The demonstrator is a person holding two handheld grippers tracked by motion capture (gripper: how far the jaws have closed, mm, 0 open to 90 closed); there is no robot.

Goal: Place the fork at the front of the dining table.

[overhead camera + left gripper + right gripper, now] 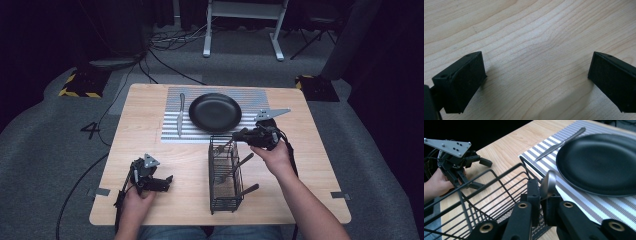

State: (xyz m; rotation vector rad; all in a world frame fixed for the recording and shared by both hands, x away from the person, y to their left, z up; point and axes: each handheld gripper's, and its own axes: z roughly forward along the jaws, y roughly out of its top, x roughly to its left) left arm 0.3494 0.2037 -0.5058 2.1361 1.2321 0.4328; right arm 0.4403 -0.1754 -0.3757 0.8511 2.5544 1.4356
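The left gripper rests on the bare wooden table at about 7 o'clock, its jaws spread wide with nothing between them. At 5 o'clock stands the black wire basket, utensil handles leaning out of it. Over the basket's far rim, the right gripper has its jaws clamped on a metal utensil, whose rounded end rises above the pads. Beyond, toward 12 o'clock, the black plate sits on the striped placemat, a knife lying just left of it.
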